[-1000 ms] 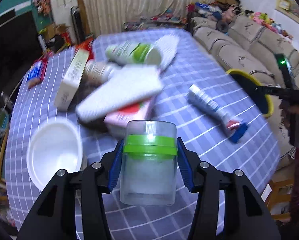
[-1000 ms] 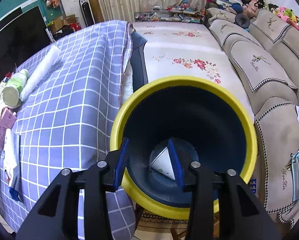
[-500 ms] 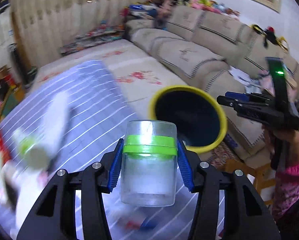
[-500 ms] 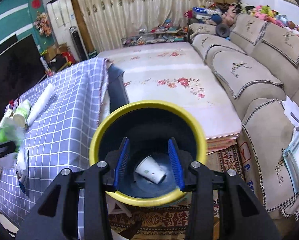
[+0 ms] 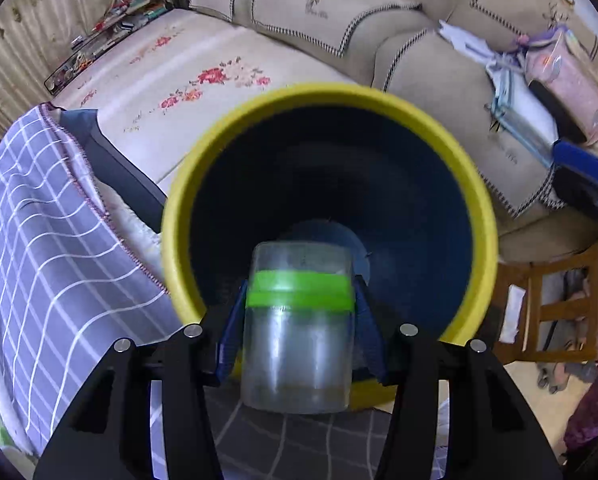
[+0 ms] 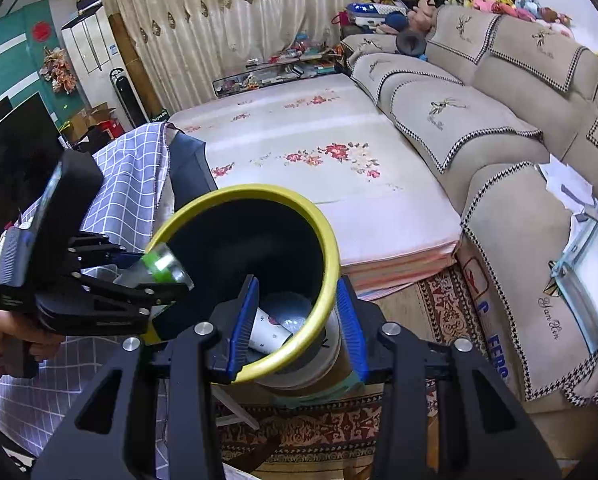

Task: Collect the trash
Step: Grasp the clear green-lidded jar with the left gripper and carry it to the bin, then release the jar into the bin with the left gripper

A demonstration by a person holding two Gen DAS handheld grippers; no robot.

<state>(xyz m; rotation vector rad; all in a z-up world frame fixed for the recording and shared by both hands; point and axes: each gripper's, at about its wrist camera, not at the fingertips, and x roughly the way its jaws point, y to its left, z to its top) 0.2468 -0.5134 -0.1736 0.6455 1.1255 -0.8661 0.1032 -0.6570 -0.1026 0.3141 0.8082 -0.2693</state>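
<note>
While the left gripper (image 5: 299, 320) points steeply down, its blue pads clamp a clear plastic jar (image 5: 299, 328) with a green band, one pad on each side at the band. Jar sits right over the near rim of the yellow-rimmed bin (image 5: 481, 200), its far end over the dark interior. In the right wrist view that same jar (image 6: 155, 266) hangs tilted at the bin's left rim, held by the left gripper (image 6: 167, 272) in a person's hand (image 6: 3, 328).

Right gripper (image 6: 297, 320): jaws at a middling gap, straddling the bin's near wall (image 6: 311, 320), one pad inside, one outside. Cannot tell whether the pads actually press on the wall. Inside the bin, at the bottom: a white paper cup (image 6: 267, 334) lying on its side.

Left of the bin: table edge under a purple checked cloth (image 5: 39, 240). Behind the bin: a low floral-print mattress (image 6: 319, 152). Further right and back: beige sofa (image 6: 479, 92), papers on its seat. Far wall: cream curtains (image 6: 227, 20).
</note>
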